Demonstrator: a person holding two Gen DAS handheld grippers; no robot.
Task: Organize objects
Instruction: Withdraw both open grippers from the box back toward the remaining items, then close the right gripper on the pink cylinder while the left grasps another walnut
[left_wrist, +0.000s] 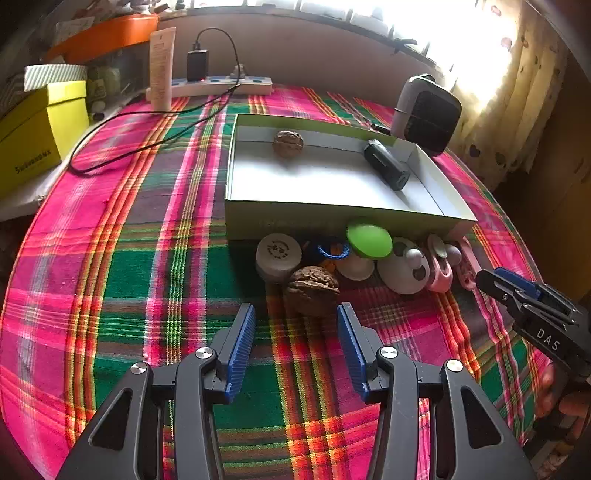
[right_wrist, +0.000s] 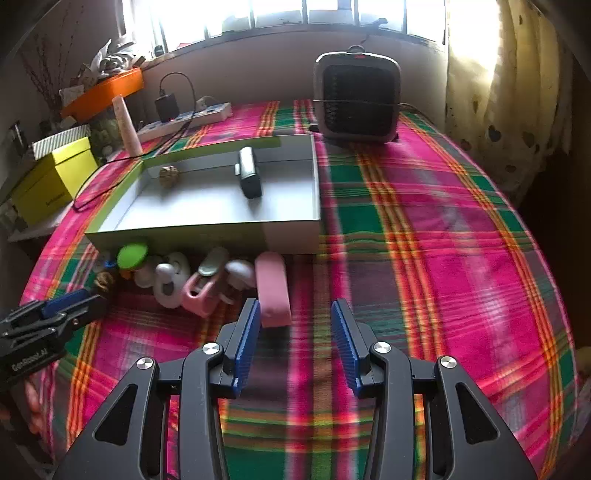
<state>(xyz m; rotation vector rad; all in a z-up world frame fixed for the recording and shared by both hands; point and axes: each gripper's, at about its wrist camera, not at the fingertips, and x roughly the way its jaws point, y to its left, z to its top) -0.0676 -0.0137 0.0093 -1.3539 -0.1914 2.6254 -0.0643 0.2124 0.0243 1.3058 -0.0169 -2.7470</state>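
- Plaid cloth in pink and green covers the desk (left_wrist: 110, 258), and a shallow green-sided tray (left_wrist: 332, 218) sits mid-desk, already holding a walnut (left_wrist: 288, 144) and a dark cylinder (left_wrist: 386, 168).
- Against the tray's near wall lies a row of loose things: a grey round tin (left_wrist: 277, 256), a second walnut (left_wrist: 313, 290), a green-capped piece (left_wrist: 369, 240), white and pink items, and a pink block (right_wrist: 273, 288) at the right end.
- Your left gripper (left_wrist: 295, 336) has its fingers released, with nothing between them; the second walnut lies straight ahead, just beyond the tips and centred in the gap.
- Your right gripper (right_wrist: 295, 332) is likewise released and empty; the pink block sits just ahead and slightly left, its near end beside the left finger (right_wrist: 245, 339).
- The block's long axis runs away from you, roughly in line with the fingers, so I judge they would close across its narrow width.
- Each hand is nearer its own target: left for the walnut, right for the block.
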